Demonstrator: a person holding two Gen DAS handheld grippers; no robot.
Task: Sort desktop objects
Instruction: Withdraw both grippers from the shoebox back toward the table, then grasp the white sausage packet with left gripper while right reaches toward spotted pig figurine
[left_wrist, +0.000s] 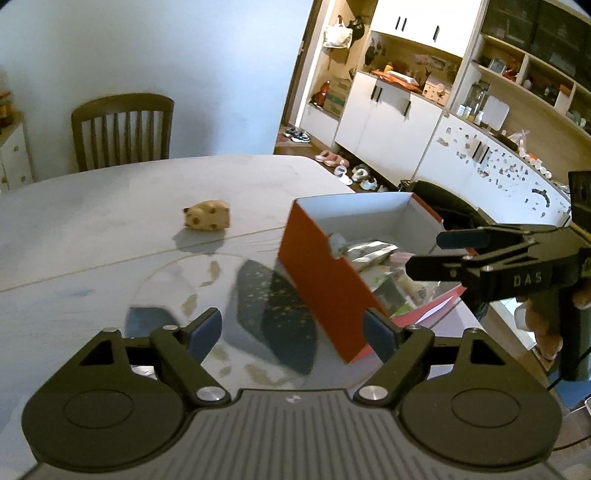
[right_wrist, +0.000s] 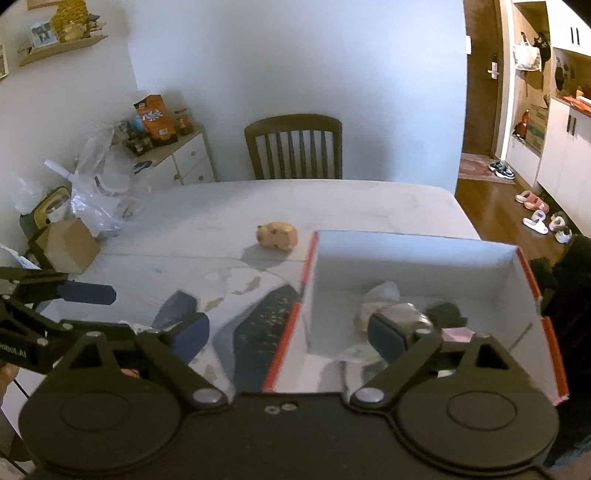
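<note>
A tan toy animal (left_wrist: 207, 220) (right_wrist: 277, 235) lies alone on the grey table (left_wrist: 110, 229) (right_wrist: 207, 206), beyond both grippers. To its right stands an open orange box (left_wrist: 317, 280) (right_wrist: 406, 254) with a white inside. It holds a foil packet (left_wrist: 373, 249), a pale plush lump (right_wrist: 380, 295) and other small items. My left gripper (left_wrist: 291, 334) (right_wrist: 114, 312) is open and empty over the glossy table, its right finger by the box's near corner. My right gripper (right_wrist: 288, 336) (left_wrist: 424, 254) is open too, straddling the box's left wall without touching it.
A wooden chair (right_wrist: 293, 146) stands at the table's far side. A cardboard carton (right_wrist: 66, 245) and plastic bags (right_wrist: 96, 192) crowd the table's left end. A person's hand (left_wrist: 546, 325) holds the right gripper. Cabinets (left_wrist: 388, 122) and shoes (left_wrist: 332, 158) lie beyond the right edge.
</note>
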